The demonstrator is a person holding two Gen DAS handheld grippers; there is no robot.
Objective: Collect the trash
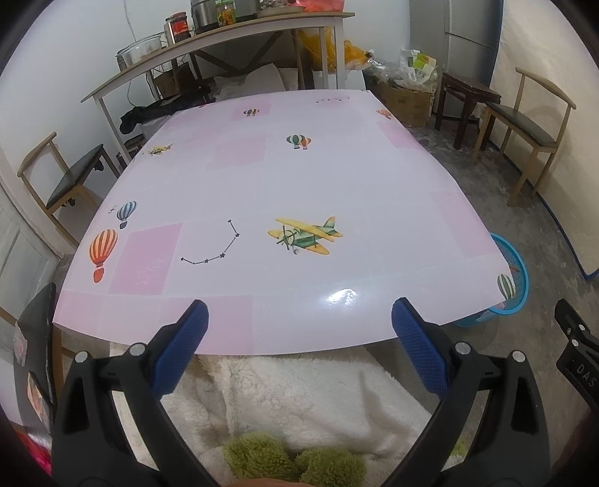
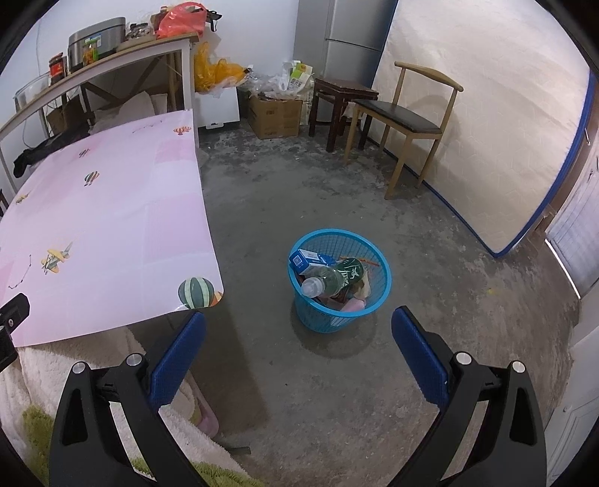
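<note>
Trash fills the basket [image 2: 338, 286] on the floor beside the bare table [image 1: 337, 180], left gripper [image 1: 299, 326] and right gripper [image 2: 297, 337] both wide open and empty; a careless nudge could tip the heaped bottle [image 2: 331, 279] out.

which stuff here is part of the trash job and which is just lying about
Part of the job:
- round blue plastic mesh basket on the floor
- clear green-labelled plastic bottle in it
- blue and white carton in it

Just lying about:
- brown cardboard box
- dark wooden stool
- orange plastic bag on the shelf
</note>
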